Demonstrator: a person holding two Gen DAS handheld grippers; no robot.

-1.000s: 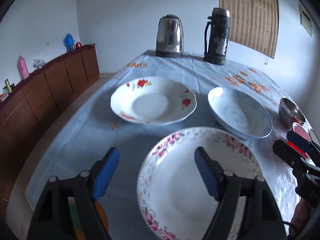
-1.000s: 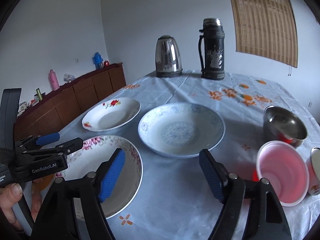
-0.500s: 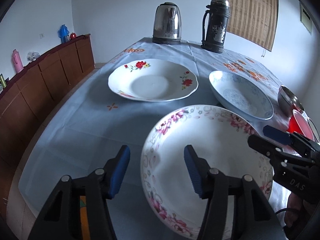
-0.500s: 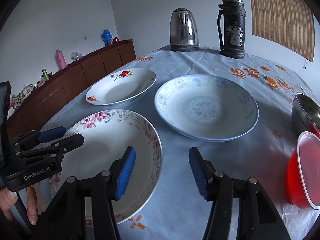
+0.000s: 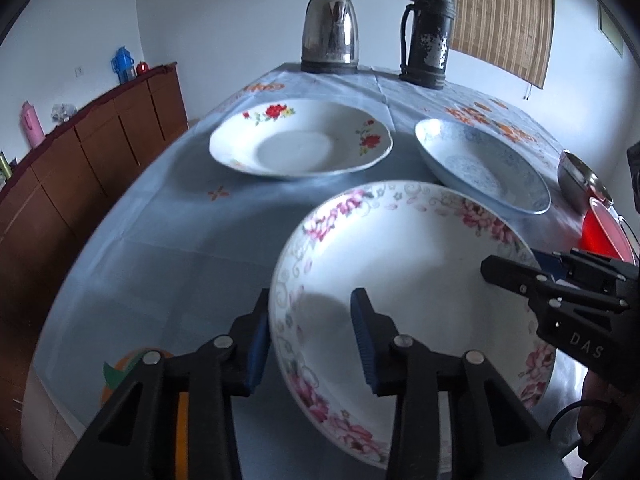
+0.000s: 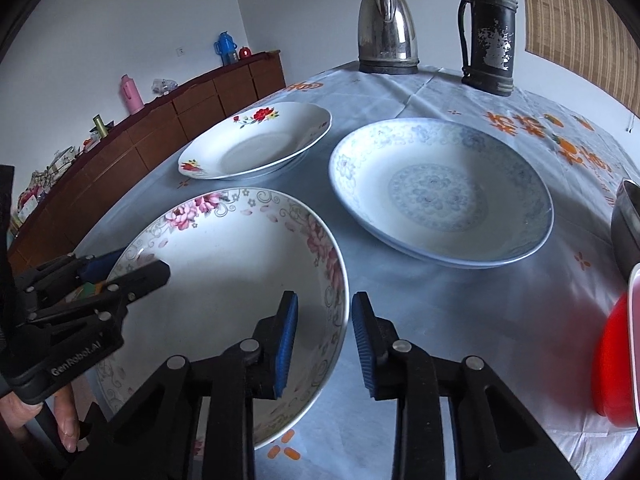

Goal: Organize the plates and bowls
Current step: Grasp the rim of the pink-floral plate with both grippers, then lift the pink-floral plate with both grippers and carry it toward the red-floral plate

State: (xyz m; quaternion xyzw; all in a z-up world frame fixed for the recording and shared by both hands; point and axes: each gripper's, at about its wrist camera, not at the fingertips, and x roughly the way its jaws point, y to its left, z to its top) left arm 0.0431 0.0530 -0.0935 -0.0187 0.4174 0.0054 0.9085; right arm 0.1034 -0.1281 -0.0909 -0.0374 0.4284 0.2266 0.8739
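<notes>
Pink plate (image 5: 404,264): near on the counter (image 5: 168,240), rim between both claws' jaws.
Left claw (image 5: 310,342): jaws just closing, straddling the plate's left rim; contact unclear.
Right claw (image 6: 325,338): jaws just closing, straddling the right rim; contact unclear.
Red-flower plate (image 5: 300,140): far left.
Blue plate (image 6: 440,192): far right.

Both wrist views are aimed steeply down along the fingers, close above the pink-flowered white plate (image 5: 408,264) (image 6: 224,280), from opposite rims; the far steel kettle (image 5: 330,32) (image 6: 387,32) is shared.
</notes>
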